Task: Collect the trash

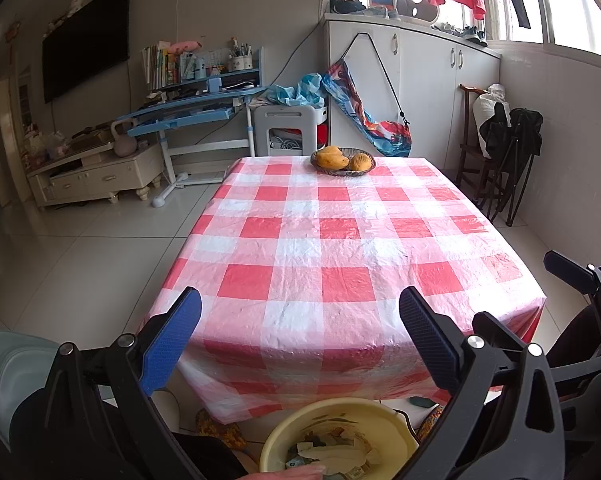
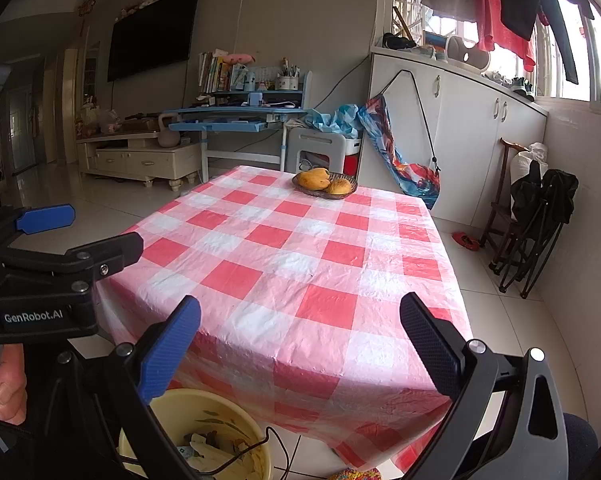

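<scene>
A yellow basin [image 1: 384, 412] on the floor below the table's near edge holds paper scraps and wrappers [image 1: 340, 454]; it also shows in the right wrist view [image 2: 228, 408]. My left gripper [image 1: 300, 320] is open and empty, above the basin in front of the table edge. My right gripper [image 2: 300, 328] is open and empty, over the table's near corner. The left gripper's body [image 2: 40, 264] shows at the left of the right wrist view, and the right gripper [image 1: 588, 280] at the right of the left wrist view.
The table with a red and white checked cloth [image 1: 340, 240] carries a woven plate of mangoes [image 1: 342, 160] at its far end. Folded chairs [image 2: 536, 216] stand right of the table. A blue desk [image 1: 192, 108] and a TV cabinet [image 1: 96, 172] stand beyond.
</scene>
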`<state>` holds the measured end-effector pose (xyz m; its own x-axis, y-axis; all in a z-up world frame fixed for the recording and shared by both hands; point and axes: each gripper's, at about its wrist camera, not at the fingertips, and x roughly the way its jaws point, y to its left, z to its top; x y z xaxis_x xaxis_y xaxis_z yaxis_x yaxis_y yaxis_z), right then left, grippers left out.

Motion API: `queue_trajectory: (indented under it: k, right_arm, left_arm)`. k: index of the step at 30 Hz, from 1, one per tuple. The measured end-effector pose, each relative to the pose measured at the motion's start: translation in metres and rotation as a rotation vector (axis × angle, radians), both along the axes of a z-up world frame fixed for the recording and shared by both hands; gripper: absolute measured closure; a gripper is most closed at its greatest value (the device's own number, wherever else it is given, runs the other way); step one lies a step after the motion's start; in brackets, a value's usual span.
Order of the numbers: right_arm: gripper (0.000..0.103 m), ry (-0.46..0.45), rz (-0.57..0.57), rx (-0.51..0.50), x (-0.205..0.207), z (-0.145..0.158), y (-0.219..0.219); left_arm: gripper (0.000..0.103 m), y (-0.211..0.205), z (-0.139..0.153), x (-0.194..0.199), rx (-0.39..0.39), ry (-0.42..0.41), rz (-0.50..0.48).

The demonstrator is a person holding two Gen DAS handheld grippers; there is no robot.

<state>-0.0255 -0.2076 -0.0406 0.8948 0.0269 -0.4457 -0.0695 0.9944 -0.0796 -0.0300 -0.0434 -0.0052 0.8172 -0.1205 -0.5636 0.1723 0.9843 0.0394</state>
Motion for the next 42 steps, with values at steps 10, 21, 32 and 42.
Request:
queue_trajectory:
  k: [10,21,32,42]
  right_arm:
    - [0.008,-0.017,0.004,-0.003,0.000,-0.001,0.002]
    - [0.008,-0.061,-0.001,0.012,-0.003,0.005,0.001]
    - [0.008,-0.063,-0.001,0.013,-0.003,0.005,0.001]
    - [0.008,-0.063,-0.002,0.013,-0.004,0.005,0.001]
  left_arm:
    - [0.007,0.005,0.004,0.001,-0.007,-0.001,0.002]
    - [0.007,0.010,0.004,0.003,-0.009,0.002,0.007]
    - [0.007,0.011,0.002,0.002,-0.012,0.001,0.008]
    - [0.007,0.011,0.002,0.002,-0.013,0.000,0.009]
